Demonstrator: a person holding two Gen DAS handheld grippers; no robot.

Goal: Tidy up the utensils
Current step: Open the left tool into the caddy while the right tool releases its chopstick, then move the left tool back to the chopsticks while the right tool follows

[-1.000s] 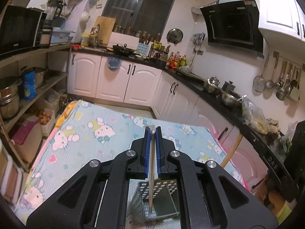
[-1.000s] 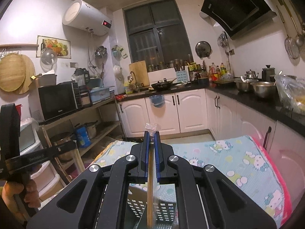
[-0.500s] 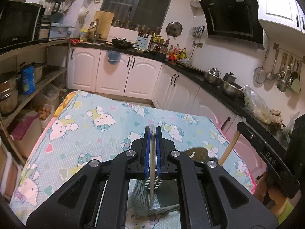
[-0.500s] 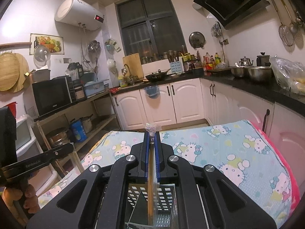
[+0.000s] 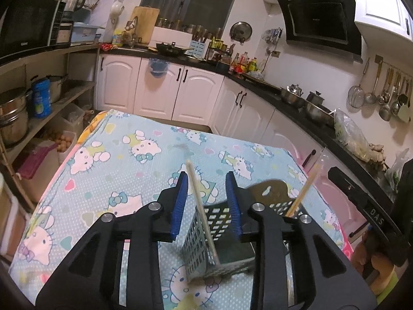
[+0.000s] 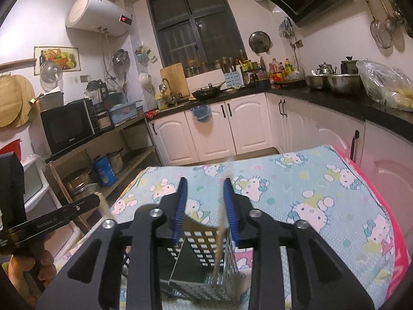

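Note:
A grey perforated utensil holder (image 5: 206,242) stands on the Hello Kitty tablecloth (image 5: 116,170), just below both grippers; it also shows in the right wrist view (image 6: 204,261). My left gripper (image 5: 206,201) is open; a pale chopstick (image 5: 201,209) leans free between its blue pads with its lower end inside the holder. A second wooden chopstick (image 5: 303,193) stands in the holder's right side. My right gripper (image 6: 204,206) is open above the holder, and a blurred chopstick (image 6: 220,232) drops from it into the holder.
White cabinets (image 5: 196,95) and a black counter (image 5: 309,118) with pots run along the back and right. Open shelves (image 5: 38,98) with pots and a microwave stand to the left. The person's hand holding the left gripper handle (image 6: 38,237) shows in the right wrist view.
Both grippers opened from shut and let go of their chopsticks, which now stand or fall loose in the holder. Both views tilted down toward the table.

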